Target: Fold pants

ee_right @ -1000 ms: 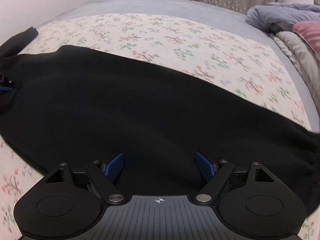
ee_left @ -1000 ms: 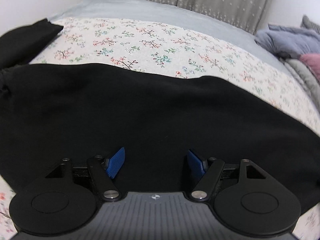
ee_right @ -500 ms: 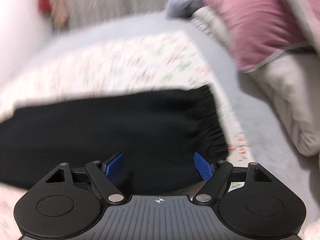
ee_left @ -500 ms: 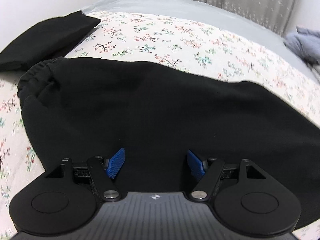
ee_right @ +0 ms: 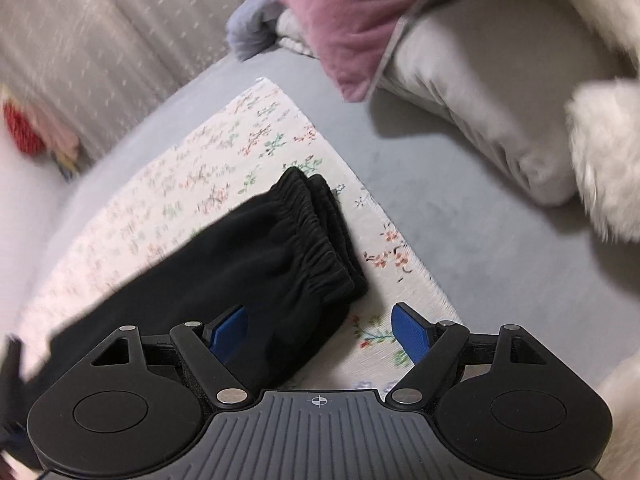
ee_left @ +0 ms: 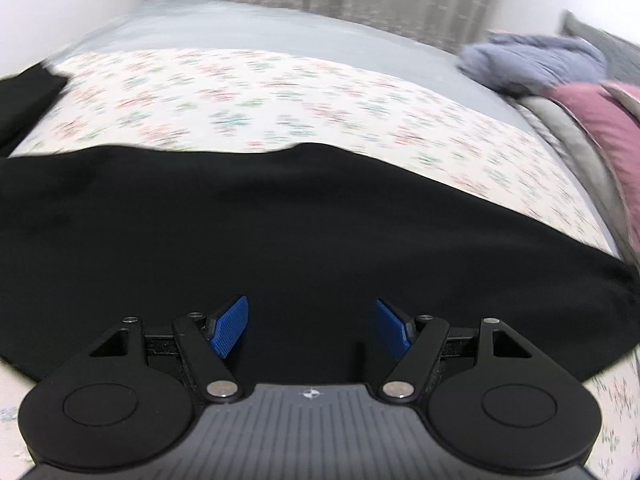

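Pants (ee_right: 256,264): I see both legs stacked lengthwise on the floral sheet (ee_left: 280,96), ready for a crosswise fold.
Right gripper (ee_right: 320,332): fingers wide, straddling the cuff edge, gripping nothing.
Left gripper (ee_left: 312,328): fingers wide over mid-leg, empty.

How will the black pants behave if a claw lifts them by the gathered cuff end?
The black fabric pants will probably go floppy and drape: they lie flat and limp on the floral sheet. The gathered elastic cuff looks thicker, so it likely gives the firmest pinch. The matte knit seems unlikely to slip, but the stacked layers may separate.
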